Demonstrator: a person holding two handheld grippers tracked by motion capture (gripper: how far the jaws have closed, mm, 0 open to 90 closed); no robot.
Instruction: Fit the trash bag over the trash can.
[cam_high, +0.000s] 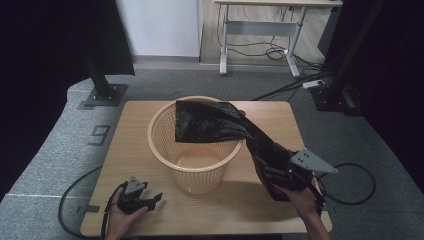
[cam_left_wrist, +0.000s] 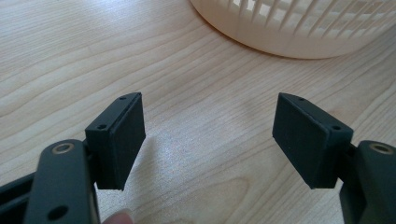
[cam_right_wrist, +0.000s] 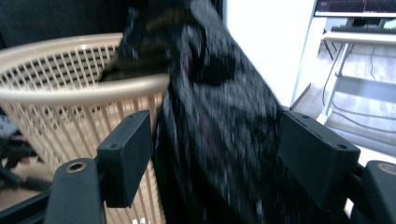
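1. Black plastic bag (cam_high: 215, 122) is being draped over the rim of the basket (cam_high: 165, 150), which is standing near the middle of the table (cam_high: 130, 150), slightly toward its far edge; one part is hanging inside the basket and the rest is stretching down toward the table's near right corner.
2. Its lower end is being hidden in the high view behind the right gripper (cam_high: 287, 175) and the hand holding it, so where the bag ends cannot be told.
3. In the right gripper view the bag (cam_right_wrist: 219, 140) is being seen blurred between the two black jaws, which are standing wide apart; the pads are not being pressed on the plastic, though whether the film is brushing one of them is hard to make out.
4. The basket (cam_right_wrist: 56, 88) is being cut off at the left and bottom edges of that view.
5. The left gripper (cam_high: 152, 200) is being rested at the table's near left corner, with its jaws spread and nothing between them (cam_left_wrist: 210, 140).
6. In the left gripper view just the lower wall of the basket (cam_left_wrist: 299, 32) is being shown, cropped by the top edge.
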